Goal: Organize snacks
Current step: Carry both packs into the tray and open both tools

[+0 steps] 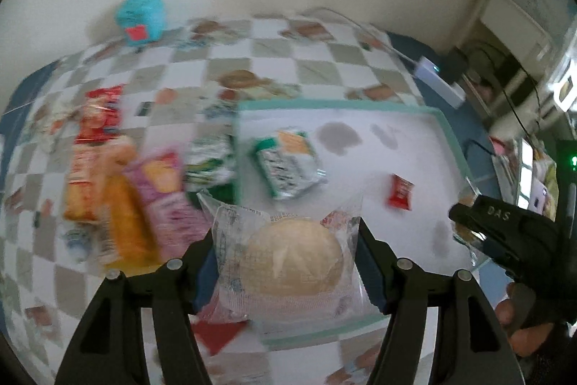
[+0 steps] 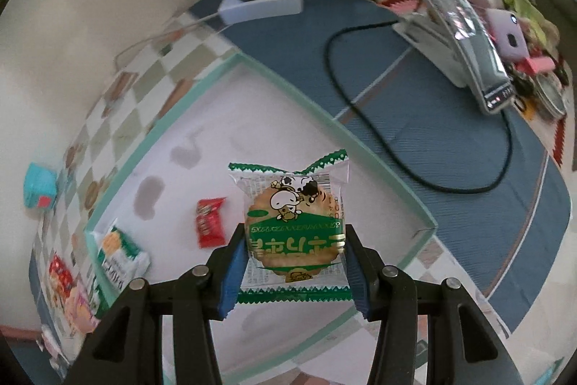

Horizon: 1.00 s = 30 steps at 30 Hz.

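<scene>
My left gripper (image 1: 288, 262) is shut on a clear-wrapped round bun (image 1: 292, 255), held above the near edge of a white tray with a teal rim (image 1: 414, 112). My right gripper (image 2: 294, 262) is shut on a green-and-white rice cracker packet (image 2: 294, 226), held over the same tray (image 2: 378, 165). In the tray lie a green cracker packet (image 1: 288, 165) (image 2: 120, 253) and a small red packet (image 1: 400, 192) (image 2: 210, 222). The right gripper shows at the right edge of the left wrist view (image 1: 465, 222).
Several loose snack packets (image 1: 119, 186) lie left of the tray on the checkered tablecloth (image 1: 317, 64). A teal tub (image 1: 142, 18) stands at the back by the wall. A white power strip (image 2: 263, 2) with a black cable (image 2: 414, 168) and clutter (image 2: 505, 35) lie right of the tray.
</scene>
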Available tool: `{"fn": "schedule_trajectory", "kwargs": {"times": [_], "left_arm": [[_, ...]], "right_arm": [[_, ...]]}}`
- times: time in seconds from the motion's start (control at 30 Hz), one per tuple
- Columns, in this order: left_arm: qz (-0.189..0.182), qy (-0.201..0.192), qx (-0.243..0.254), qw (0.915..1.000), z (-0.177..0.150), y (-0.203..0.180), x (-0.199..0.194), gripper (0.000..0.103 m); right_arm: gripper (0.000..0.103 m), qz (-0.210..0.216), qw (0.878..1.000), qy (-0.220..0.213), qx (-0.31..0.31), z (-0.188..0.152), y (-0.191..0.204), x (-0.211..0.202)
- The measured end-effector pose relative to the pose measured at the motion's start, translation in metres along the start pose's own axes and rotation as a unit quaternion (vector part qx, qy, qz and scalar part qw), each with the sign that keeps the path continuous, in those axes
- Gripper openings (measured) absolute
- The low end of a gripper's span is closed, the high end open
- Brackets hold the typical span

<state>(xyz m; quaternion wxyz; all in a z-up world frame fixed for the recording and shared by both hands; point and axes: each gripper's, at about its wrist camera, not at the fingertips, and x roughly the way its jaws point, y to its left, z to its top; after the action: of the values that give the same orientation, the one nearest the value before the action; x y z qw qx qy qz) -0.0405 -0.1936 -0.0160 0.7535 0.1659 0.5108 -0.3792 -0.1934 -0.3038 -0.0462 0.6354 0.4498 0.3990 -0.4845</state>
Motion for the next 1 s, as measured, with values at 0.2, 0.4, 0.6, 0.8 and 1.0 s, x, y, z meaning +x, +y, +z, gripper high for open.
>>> {"fn": "schedule_trajectory", "kwargs": {"times": [0.2,0.4,0.6,0.8,1.0], "left_arm": [[-0.036,0.023,0.010,0.9990,0.000,-0.020,0.023,0.070],[-0.042,0.030,0.002,0.9986,-0.001,-0.015,0.025,0.085],[-0.026,0.016,-0.027,0.9992,0.004,0.006,0.012,0.085],[0.017,0.011,-0.067,0.9975,0.007,0.038,0.003,0.086],[0.080,0.024,-0.127,0.9883,0.004,0.089,-0.004,0.086]], "right_arm": [[0.053,-0.003,1.000,-0.001,0.008,0.004,-0.012,-0.001],[0.054,-0.003,1.000,0.008,0.003,0.003,-0.011,0.005],[0.059,0.001,1.000,0.022,-0.001,0.002,-0.007,0.014],[0.068,-0.003,1.000,0.024,-0.006,-0.001,-0.006,0.016],[0.070,-0.002,1.000,0.022,-0.017,-0.005,0.001,0.015]]}}
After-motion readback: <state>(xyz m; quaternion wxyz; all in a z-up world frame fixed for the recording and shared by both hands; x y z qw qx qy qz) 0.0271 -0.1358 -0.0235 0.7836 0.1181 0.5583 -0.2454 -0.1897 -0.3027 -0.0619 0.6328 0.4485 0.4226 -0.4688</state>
